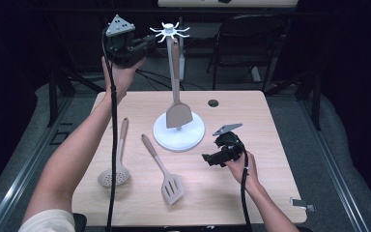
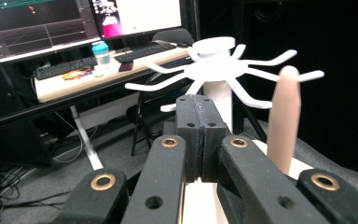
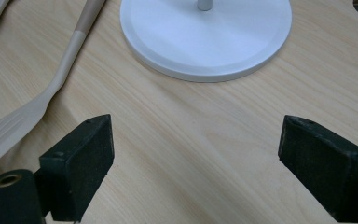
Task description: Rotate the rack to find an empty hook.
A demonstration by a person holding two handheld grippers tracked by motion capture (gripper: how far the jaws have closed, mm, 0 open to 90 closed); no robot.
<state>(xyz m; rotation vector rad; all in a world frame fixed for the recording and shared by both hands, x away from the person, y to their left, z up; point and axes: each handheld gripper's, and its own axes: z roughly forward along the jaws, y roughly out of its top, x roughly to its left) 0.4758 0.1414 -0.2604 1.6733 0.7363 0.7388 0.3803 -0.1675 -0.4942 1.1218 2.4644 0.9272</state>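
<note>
The white utensil stand point(image 1: 178, 130) sits at the centre of the high view, its round base on the counter point(image 1: 251, 193) and its hook crown point(image 1: 170, 31) at the upper middle; a solid beige spatula point(image 1: 177, 96) hangs from one hook, blade down against the pole. The left gripper point(image 1: 147, 44), raised at the upper left just beside the crown, has its fingers pressed together with nothing between them. The right gripper point(image 1: 207, 158), low over the counter at the lower right of the base, has its fingers spread wide and empty. The counter is pale wood with a cable hole point(image 1: 213, 103) near its far edge, on grey carpet in a dark room. The left gripper view adds monitors point(image 2: 140, 14) and a keyboard point(image 2: 65, 67) on a desk at the upper left. On the counter's left lie a skimmer point(image 1: 116, 164) and a slotted spatula point(image 1: 164, 171), well apart from the base.
</note>
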